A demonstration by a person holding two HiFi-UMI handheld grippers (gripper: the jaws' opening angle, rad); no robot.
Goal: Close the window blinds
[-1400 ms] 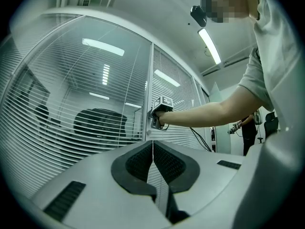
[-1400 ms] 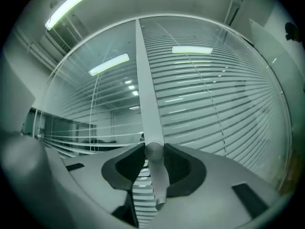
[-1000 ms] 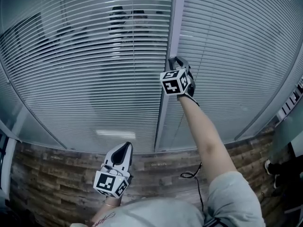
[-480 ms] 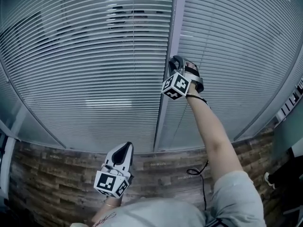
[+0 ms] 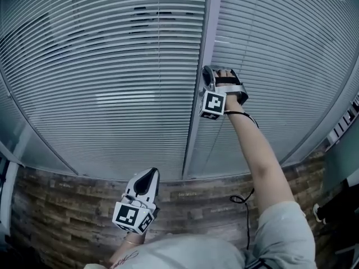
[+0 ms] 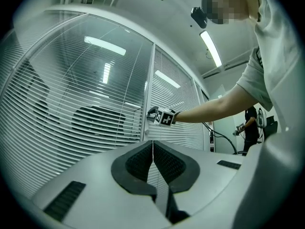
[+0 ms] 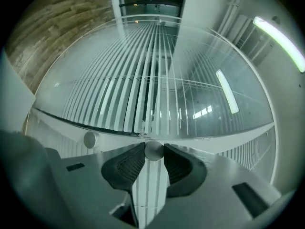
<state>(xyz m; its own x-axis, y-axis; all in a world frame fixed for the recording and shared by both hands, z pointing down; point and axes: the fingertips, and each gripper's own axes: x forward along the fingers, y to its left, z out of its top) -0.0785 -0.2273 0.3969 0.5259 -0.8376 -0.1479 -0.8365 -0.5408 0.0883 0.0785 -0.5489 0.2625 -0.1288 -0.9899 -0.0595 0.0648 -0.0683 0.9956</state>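
Horizontal white blinds (image 5: 112,66) sit behind glass on both sides of a grey upright frame post (image 5: 193,122). My right gripper (image 5: 206,73) is raised against that post, its marker cube turned sideways. In the right gripper view its jaws are shut on a small round silver knob (image 7: 154,151) on the frame, with the slats (image 7: 143,80) above. The left gripper (image 5: 150,174) hangs low near my body, shut and holding nothing; its own view shows its jaws (image 6: 152,144) pressed together, with the right gripper (image 6: 151,112) at the post beyond.
A wood-patterned wall strip (image 5: 67,206) runs below the glass. A black cable (image 5: 241,198) dangles by my right arm. A second round knob (image 7: 89,140) sits beside the gripped one. Another person (image 6: 250,128) stands far right in the left gripper view.
The right gripper has rolled on the knob, its cube turning clockwise. The dark shape seen through the left blinds has faded as the slats tilted. The left gripper stayed put.
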